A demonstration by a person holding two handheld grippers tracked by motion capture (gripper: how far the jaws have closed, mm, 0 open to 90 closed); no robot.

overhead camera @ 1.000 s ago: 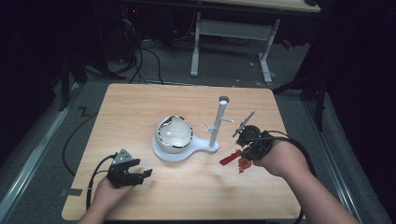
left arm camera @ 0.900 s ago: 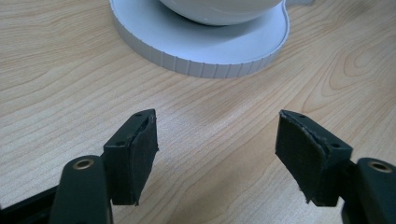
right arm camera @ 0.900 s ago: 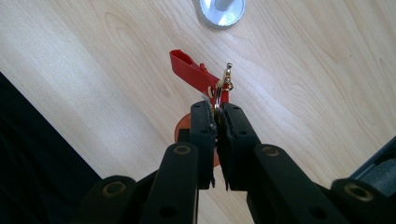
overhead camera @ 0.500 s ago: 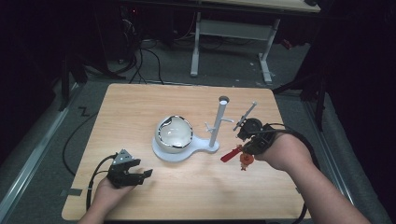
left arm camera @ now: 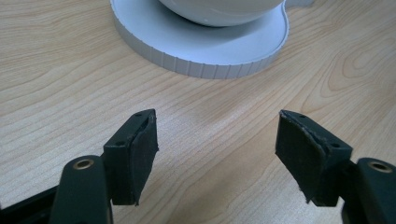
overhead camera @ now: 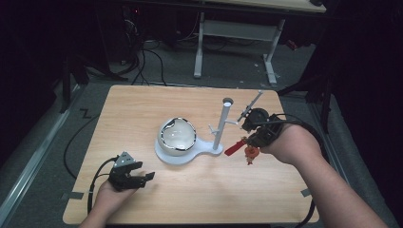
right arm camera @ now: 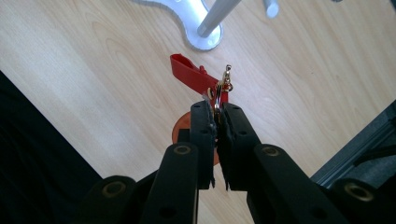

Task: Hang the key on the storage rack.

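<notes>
My right gripper [overhead camera: 246, 142] [right arm camera: 215, 109] is shut on a gold key ring [right arm camera: 219, 91], just right of the white stand's post [overhead camera: 221, 126]. A red tag [overhead camera: 234, 148] [right arm camera: 192, 74] and an orange disc [overhead camera: 250, 153] [right arm camera: 179, 133] hang from the ring above the table. The post carries short side pegs [overhead camera: 214, 127]. On the stand's round base [overhead camera: 164, 156] [left arm camera: 201, 63] sits a white bowl [overhead camera: 177, 136]. My left gripper [overhead camera: 145, 177] [left arm camera: 217, 140] rests open on the table at the front left, with nothing between its jaws and the base just ahead of it.
The wooden table [overhead camera: 142, 109] has open room at the back and left. Its right edge [overhead camera: 297, 156] is close to the right hand. Cables [overhead camera: 78, 142] trail over the floor at the left, and a second table's legs [overhead camera: 199, 47] stand behind.
My right gripper has lifted the key ring a little and carried it slightly away from me, beside the post. The left gripper has not moved.
</notes>
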